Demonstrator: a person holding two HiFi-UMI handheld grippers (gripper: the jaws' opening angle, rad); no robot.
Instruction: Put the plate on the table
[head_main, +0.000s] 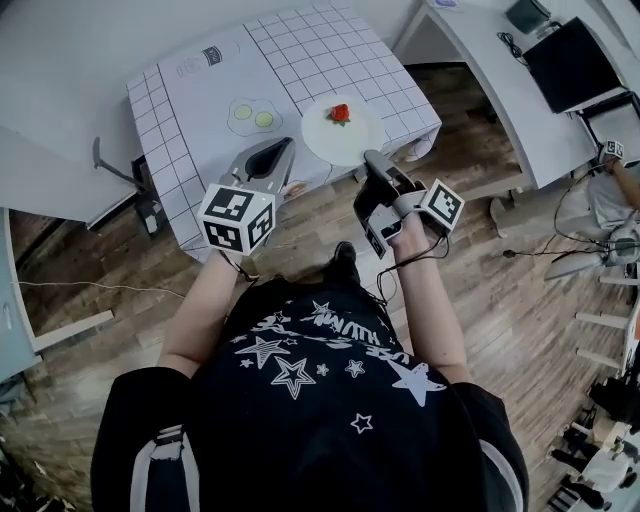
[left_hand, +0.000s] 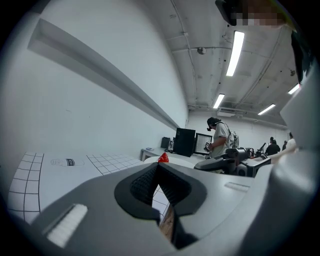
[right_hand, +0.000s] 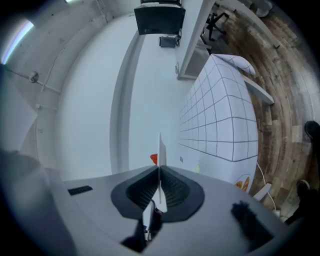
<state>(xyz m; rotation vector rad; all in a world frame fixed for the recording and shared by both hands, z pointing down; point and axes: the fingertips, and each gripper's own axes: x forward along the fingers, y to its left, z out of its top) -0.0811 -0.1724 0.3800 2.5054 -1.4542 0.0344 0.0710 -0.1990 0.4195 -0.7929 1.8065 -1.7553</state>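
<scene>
Plate (head_main: 350, 140): thin, stiff, light, likely breakable. Red item (head_main: 340, 113) on top may slide.
Right tongs (head_main: 372, 160): clamped on plate's near rim.
Left tongs (head_main: 272, 152): closed, empty, alongside.

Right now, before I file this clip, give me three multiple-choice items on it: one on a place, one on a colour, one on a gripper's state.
1. Where does the red item lie? A on the plate; B in a cup; C on a chair.
2. What colour is the plate? A blue; B white; C black.
3. How is the right gripper? A open and empty; B shut on a spoon; C shut on the plate.

1 A: the head view shows it on the plate's surface.
2 B: the plate shows white in both views.
3 C: the right gripper view shows the jaws clamped on the plate's rim.
</scene>
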